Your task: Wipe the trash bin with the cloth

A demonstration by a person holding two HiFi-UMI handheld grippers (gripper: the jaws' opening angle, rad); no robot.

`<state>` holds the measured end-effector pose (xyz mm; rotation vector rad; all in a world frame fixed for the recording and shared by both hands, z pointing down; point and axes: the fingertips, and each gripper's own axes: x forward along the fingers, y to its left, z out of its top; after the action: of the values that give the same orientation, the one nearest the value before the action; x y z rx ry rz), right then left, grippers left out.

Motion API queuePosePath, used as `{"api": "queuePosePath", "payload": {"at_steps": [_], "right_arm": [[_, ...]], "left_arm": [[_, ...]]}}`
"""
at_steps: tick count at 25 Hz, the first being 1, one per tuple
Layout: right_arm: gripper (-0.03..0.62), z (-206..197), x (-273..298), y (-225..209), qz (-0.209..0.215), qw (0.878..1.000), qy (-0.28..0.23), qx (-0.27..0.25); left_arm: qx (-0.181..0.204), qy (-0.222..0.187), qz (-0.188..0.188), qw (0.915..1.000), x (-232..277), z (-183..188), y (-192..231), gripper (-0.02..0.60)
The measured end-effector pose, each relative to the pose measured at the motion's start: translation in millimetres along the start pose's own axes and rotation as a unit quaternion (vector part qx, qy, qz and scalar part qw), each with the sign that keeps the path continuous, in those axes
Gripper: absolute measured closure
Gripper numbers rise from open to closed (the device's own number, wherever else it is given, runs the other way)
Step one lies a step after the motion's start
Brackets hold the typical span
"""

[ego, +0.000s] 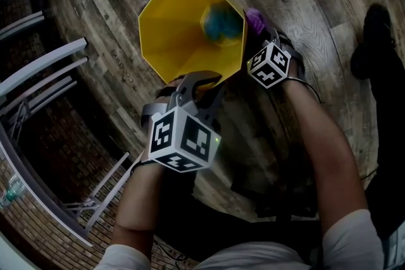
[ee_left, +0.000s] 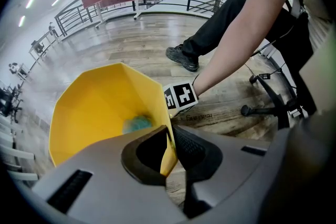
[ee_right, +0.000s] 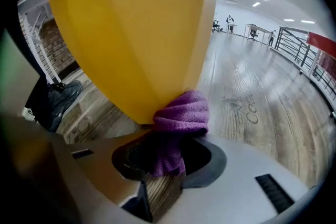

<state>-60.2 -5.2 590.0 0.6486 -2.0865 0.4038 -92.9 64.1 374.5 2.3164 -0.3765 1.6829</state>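
A yellow, many-sided trash bin [ego: 183,28] stands on the wooden floor, and something blue-green [ego: 221,21] lies inside it. My left gripper [ego: 201,86] is shut on the bin's near rim [ee_left: 169,150], one jaw inside the wall and one outside. My right gripper [ego: 261,41] is shut on a purple cloth [ee_right: 181,115], which presses against the bin's outer wall [ee_right: 136,34] low down. In the head view the cloth [ego: 255,19] shows beside the bin's right edge.
Grey metal railings [ego: 38,66] run along the left side above a brick wall. An office chair base [ee_left: 273,97] and the person's dark shoe [ego: 373,35] are to the right. Open wooden floor [ee_right: 262,107] stretches beyond the bin.
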Motion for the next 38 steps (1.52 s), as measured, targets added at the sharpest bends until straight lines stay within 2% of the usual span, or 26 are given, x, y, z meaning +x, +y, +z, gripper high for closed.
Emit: {"api": "queuePosePath", "payload": {"at_steps": [6,11,13,15,17,20,22,24,27,29,32,38], "right_arm": [[0.470,-6,6,-4,-0.001,0.999,0.027,-0.031],[0.470,13,-32,-13,-0.012,0.999,-0.024,0.021],[0.470,22,-54,-18,-0.018,0.997,-0.054,0.051],[0.470,31,-76,-23,-0.022,0.993,-0.083,0.075],[0.470,39,-97,-28,-0.027,0.990,-0.109,0.087],[0.470,52,-126,-25,-0.026,0.985,-0.143,0.089],[0.470,62,-145,-17,-0.028,0.982,-0.168,0.079],[0.470,75,-165,-14,-0.051,0.976,-0.200,0.062],[0.470,96,-195,-8,-0.113,0.961,-0.252,0.016],[0.470,107,-207,2,-0.133,0.951,-0.277,-0.009],[0.470,111,-210,11,-0.139,0.948,-0.286,-0.024],[0.470,97,-183,15,-0.130,0.961,-0.241,-0.041]], "left_arm": [[-0.025,-0.003,0.007,0.9997,1,2,2,0.551],[-0.074,-0.010,0.027,0.9968,1,7,11,0.551],[-0.080,-0.014,0.023,0.9964,2,10,12,0.551],[-0.067,-0.021,0.016,0.9974,-2,12,10,0.551],[-0.032,-0.023,0.019,0.9990,-8,13,7,0.546],[0.018,-0.015,0.027,0.9994,-17,5,0,0.525],[0.033,-0.004,0.032,0.9989,-19,-6,-1,0.523],[0.035,0.006,0.039,0.9986,-19,-14,1,0.522],[0.039,0.025,0.046,0.9979,-15,-22,6,0.522],[0.042,0.038,0.049,0.9972,-11,-27,8,0.522],[0.046,0.045,0.052,0.9966,-6,-29,11,0.525],[0.115,0.023,0.049,0.9918,-4,-17,2,0.562]]}}
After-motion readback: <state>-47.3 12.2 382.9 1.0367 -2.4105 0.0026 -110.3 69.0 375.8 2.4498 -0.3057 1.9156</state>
